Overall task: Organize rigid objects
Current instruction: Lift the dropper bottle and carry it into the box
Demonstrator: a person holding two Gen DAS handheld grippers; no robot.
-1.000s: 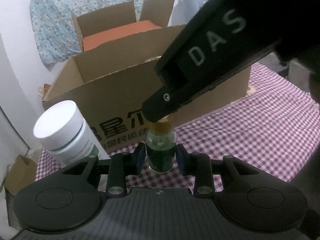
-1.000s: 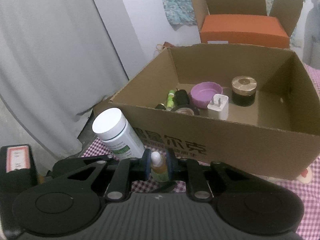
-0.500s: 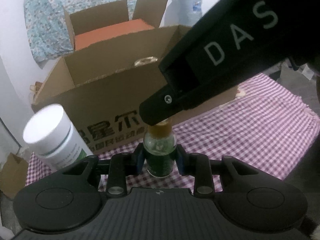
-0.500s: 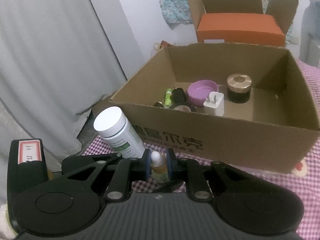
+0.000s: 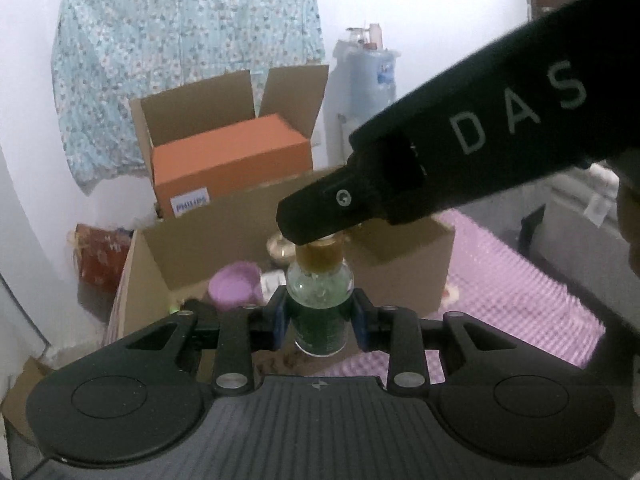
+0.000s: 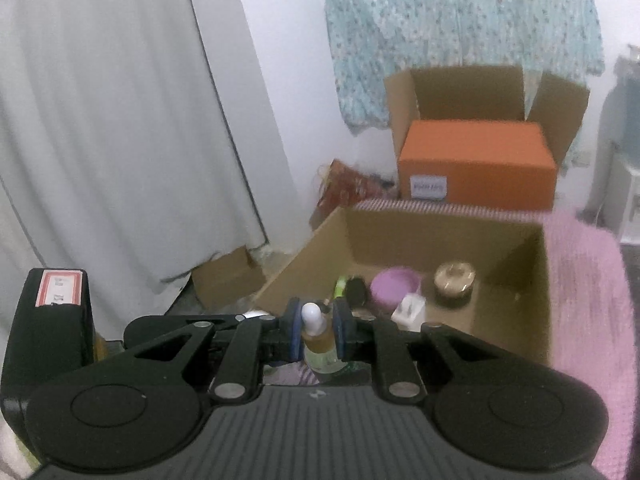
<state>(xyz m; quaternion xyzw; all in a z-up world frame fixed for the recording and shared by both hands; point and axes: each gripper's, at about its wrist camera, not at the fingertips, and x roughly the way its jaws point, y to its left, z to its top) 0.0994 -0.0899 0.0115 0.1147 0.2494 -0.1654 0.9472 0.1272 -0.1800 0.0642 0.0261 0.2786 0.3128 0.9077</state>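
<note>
My left gripper (image 5: 320, 320) is shut on a green glass bottle (image 5: 320, 312) with an amber cap, held upright above the near wall of the open cardboard box (image 5: 132, 276). My right gripper (image 6: 317, 334) is shut on a small dropper bottle (image 6: 318, 344) with a white tip and yellow liquid, also lifted near the box's front edge. The right gripper's black body (image 5: 460, 160) crosses the left wrist view just above the green bottle's cap. Inside the box (image 6: 516, 312) lie a purple lid (image 6: 394, 286), a gold-capped jar (image 6: 455, 280), a white plug (image 6: 408, 308) and a small green item (image 6: 341, 285).
The box stands on a pink checked cloth (image 6: 588, 320). Behind it is a second open carton holding an orange box (image 6: 476, 164). A floral cloth (image 5: 180, 40) hangs on the wall, a grey curtain (image 6: 100, 120) is at the left, and a water dispenser (image 5: 368, 92) stands at the back.
Both grippers have risen with their bottles; the view now looks down into the box. The white-lidded jar beside the box has dropped out of both views.
</note>
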